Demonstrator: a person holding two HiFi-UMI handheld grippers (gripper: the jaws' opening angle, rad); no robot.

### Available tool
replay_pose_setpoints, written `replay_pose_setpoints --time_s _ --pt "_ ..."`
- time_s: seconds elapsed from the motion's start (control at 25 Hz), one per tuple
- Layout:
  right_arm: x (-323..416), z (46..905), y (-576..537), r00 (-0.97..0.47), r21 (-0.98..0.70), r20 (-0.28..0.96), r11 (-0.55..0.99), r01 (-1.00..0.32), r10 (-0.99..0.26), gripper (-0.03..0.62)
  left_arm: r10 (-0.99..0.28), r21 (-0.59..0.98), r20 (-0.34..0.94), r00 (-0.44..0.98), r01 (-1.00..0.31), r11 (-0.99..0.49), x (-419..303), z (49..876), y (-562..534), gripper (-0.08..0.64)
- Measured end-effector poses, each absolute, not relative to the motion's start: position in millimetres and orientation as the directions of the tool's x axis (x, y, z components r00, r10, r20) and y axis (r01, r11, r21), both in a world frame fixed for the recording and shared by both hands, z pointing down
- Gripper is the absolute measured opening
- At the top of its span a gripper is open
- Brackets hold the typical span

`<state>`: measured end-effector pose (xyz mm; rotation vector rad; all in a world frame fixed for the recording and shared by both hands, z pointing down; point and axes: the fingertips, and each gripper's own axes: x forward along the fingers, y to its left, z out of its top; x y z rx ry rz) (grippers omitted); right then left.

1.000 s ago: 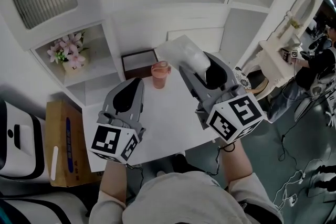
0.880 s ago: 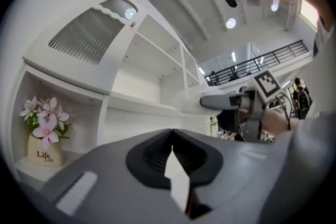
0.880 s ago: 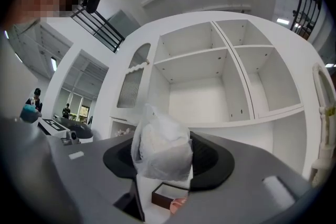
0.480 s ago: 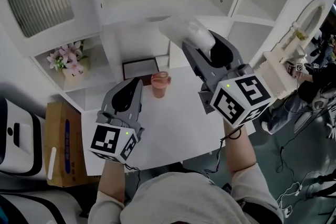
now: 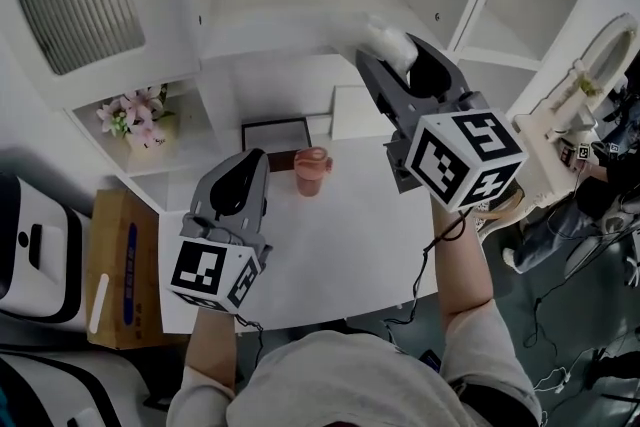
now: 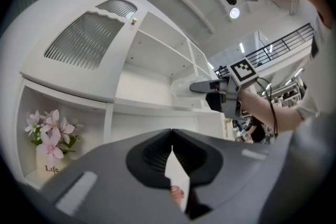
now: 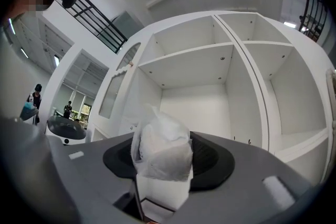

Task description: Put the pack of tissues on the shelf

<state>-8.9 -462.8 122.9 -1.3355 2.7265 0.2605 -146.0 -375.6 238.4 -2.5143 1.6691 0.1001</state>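
Note:
The pack of tissues (image 5: 388, 42), white in clear plastic wrap, is clamped between the jaws of my right gripper (image 5: 386, 57). It is held high above the table, in front of the white shelf unit (image 5: 290, 15). In the right gripper view the pack (image 7: 161, 148) fills the gap between the jaws, with the open shelf compartments (image 7: 194, 63) straight ahead. My left gripper (image 5: 250, 162) hangs low over the table, jaws together and empty. From the left gripper view the right gripper (image 6: 202, 86) and the pack (image 6: 181, 86) show level with a shelf board.
A pink cup (image 5: 311, 170) stands on the white table (image 5: 330, 250), with a dark-framed box (image 5: 275, 132) behind it. A pot of pink flowers (image 5: 135, 115) sits in a low left compartment. A cardboard box (image 5: 120, 270) is on the floor at left, a white mirror stand (image 5: 590, 45) at right.
My right gripper has lifted the pack of tissues up and away from the table toward the shelf unit. The left gripper has stayed in place.

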Motion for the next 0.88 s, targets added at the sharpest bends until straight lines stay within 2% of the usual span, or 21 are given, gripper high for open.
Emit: replay_pose_setpoints --time_s 0.88 --pt "-33.0 142.1 -560.9 -0.570 0.129 0.016 0.567 -0.814 -0.822 0.247 -0.964 -0.054 -0.109 0.242 -0.970 -0.238 -181.9 241.0 -392.4 0.002"
